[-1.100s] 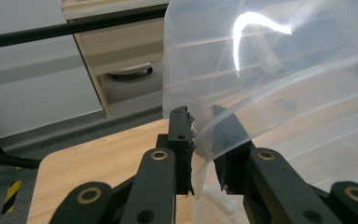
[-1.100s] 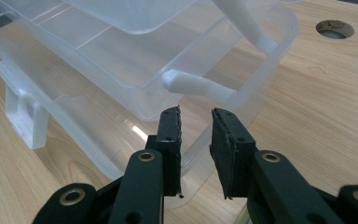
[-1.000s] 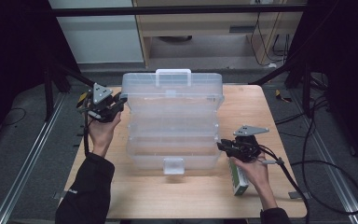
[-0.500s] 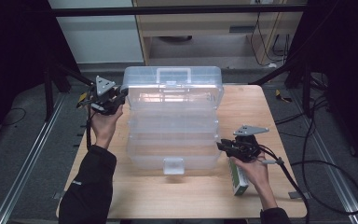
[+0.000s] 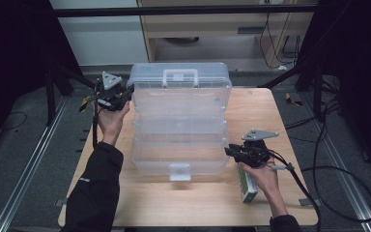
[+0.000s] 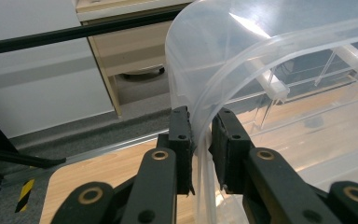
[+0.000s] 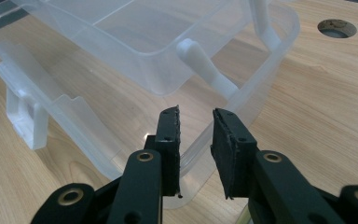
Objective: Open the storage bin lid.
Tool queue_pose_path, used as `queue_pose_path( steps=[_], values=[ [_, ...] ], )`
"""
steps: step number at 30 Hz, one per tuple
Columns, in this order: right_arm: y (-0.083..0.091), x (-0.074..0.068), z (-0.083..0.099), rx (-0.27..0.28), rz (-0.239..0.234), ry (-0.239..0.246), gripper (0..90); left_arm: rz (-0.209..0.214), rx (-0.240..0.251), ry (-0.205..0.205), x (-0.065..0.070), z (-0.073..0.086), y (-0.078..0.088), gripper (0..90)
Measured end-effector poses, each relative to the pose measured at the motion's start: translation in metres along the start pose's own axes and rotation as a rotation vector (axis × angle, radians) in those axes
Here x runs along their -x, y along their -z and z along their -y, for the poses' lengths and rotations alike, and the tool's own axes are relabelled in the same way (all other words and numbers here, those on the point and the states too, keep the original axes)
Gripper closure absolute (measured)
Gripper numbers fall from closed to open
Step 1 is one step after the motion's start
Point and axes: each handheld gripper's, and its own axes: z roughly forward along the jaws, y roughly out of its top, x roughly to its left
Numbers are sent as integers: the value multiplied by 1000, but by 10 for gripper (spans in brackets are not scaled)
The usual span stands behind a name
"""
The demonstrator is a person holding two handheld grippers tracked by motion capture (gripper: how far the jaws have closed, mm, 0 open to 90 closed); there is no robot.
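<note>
A clear plastic tiered organiser box stands in the middle of the wooden table, its trays stepped back toward the raised lid. My left gripper is at the lid's left edge. In the left gripper view the jaws pinch the lid's curved rim. My right gripper is at the base's right front corner. In the right gripper view the base's rim runs between the pads, and a white hinge arm links the trays.
A small green and white carton lies under the right hand near the front edge. The box's white latch faces the person. A round hole is in the tabletop. A cabinet and black frame bars stand beyond the table.
My left gripper has moved a little away from the person and rightward with the lid's edge, tilting the lid further back. The right gripper has stayed put.
</note>
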Motion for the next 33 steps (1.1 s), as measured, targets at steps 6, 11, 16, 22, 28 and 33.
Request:
queue_pose_path(
  steps=[6, 11, 16, 22, 28, 33],
  values=[
    [0, 0, 0, -1, -3, 0, 720, -4, 0, 11, -2, -2, -7, 785],
    [0, 0, 0, -1, -4, 2, 719, -9, 4, 21, -3, -4, -14, 786],
    [-1, 1, 0, -1, -2, 3, 713, -12, 2, 20, -4, -6, -20, 785],
    [-1, 1, 0, -1, 1, 6, 708, -19, -2, 29, -5, -8, -27, 784],
    [-1, 1, 0, -3, -2, 5, 706, -31, -3, 31, -6, -9, -33, 781],
    [-2, 1, 0, -2, 1, 0, 704, -35, 0, 41, -6, -9, -38, 780]
  ],
)
